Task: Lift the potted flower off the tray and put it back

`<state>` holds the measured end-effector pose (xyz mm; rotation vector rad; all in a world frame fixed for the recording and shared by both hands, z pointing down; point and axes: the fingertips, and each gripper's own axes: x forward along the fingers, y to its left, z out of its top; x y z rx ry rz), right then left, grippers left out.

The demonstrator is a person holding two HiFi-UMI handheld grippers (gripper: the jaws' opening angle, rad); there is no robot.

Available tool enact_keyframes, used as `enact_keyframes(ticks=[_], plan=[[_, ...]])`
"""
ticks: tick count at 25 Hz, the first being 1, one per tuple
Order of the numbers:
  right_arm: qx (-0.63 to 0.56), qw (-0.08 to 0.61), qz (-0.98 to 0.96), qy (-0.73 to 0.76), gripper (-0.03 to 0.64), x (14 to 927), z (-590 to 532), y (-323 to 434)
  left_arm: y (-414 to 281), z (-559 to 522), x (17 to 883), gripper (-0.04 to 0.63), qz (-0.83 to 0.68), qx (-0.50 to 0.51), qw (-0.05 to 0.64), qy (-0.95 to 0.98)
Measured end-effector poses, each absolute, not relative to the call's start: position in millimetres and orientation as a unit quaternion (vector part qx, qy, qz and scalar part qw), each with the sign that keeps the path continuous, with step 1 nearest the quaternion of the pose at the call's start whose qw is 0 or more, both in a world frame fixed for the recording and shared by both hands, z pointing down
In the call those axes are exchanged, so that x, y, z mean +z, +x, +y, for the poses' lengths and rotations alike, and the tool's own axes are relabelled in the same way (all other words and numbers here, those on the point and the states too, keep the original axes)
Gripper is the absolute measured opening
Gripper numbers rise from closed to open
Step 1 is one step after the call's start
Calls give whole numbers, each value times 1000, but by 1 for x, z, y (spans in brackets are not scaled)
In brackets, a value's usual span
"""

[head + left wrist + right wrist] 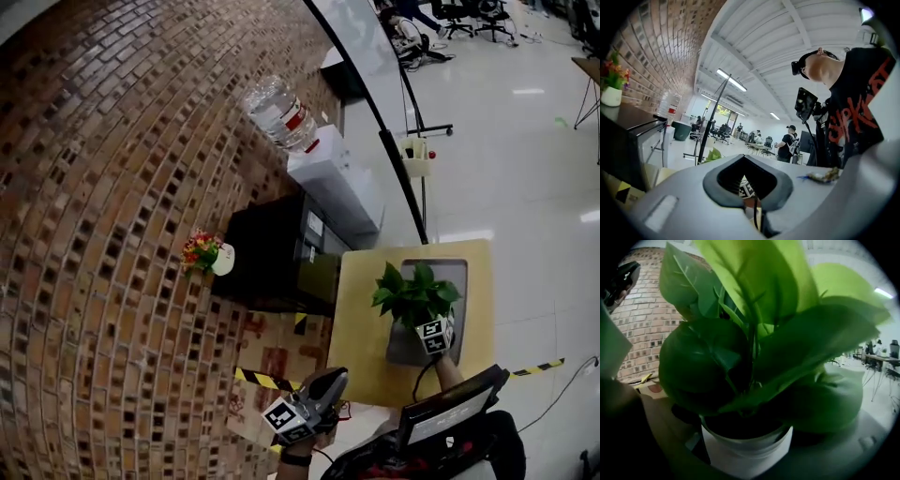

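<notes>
Head view: right tool (429, 330) is at the near side of the potted flower (415, 295), which is over the near end of the grey tray (464, 274) on the wooden bench (361, 328); left tool (330, 382) is off the bench's near-left corner, well apart from the pot. Left gripper view: jaws are pressed together with nothing between them, and the tool is tipped up toward the ceiling. Right gripper view: jaws pinch the white pot (747, 453) from both sides, with the green leaves (754, 310) directly above and ahead of the tool.
</notes>
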<state>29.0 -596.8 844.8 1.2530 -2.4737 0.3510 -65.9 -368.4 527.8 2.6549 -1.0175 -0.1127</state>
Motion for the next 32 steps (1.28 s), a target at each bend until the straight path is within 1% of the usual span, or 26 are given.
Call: enact_keyframes(ticks=[2, 5, 6, 7, 10, 12, 14, 15, 17, 18, 19, 21, 23, 25, 27, 32], plan=[[143, 169, -869, 443, 555, 848, -594, 27, -64, -360, 527, 0, -358, -38, 142, 922], [204, 161, -854, 450, 563, 856, -580, 37, -58, -348, 527, 0, -349, -37, 143, 925], [227, 151, -849, 453, 587, 856, -575, 42, -54, -345, 529, 0, -339, -38, 143, 929], [247, 137, -845, 454, 592, 855, -570, 46, -49, -343, 532, 0, -328, -40, 142, 933], [283, 107, -834, 463, 592, 849, -540, 56, -35, -329, 535, 0, -290, -48, 137, 946], [304, 86, -819, 480, 592, 844, -503, 66, -26, -308, 533, 0, -259, -54, 135, 955], [327, 50, -811, 483, 591, 836, -455, 75, -21, -282, 535, 0, -228, -63, 136, 962], [344, 21, -814, 467, 533, 830, -427, 75, -20, -267, 537, 0, -214, -69, 139, 965], [372, -54, -826, 419, 159, 807, -367, 63, -24, -234, 545, 0, -189, -69, 142, 969], [369, -81, -836, 399, 16, 793, -335, 50, -31, -214, 552, 0, -176, -61, 136, 973], [353, -95, -848, 384, 5, 779, -301, 33, -40, -192, 561, 0, -161, -50, 125, 978], [317, -101, -869, 365, 5, 752, -236, 0, -58, -150, 576, 0, -132, -36, 117, 984], [297, -100, -878, 361, 5, 726, -179, -16, -66, -115, 582, 0, -108, -43, 139, 983], [280, -103, -881, 366, 5, 693, -131, -16, -62, -83, 575, 0, -84, -65, 150, 983], [263, -114, -884, 370, 5, 660, -96, -14, -56, -54, 561, 0, -59, -80, 146, 984], [211, -131, -891, 379, 5, 596, -54, -10, -44, -9, 534, 0, -28, -71, 123, 989]])
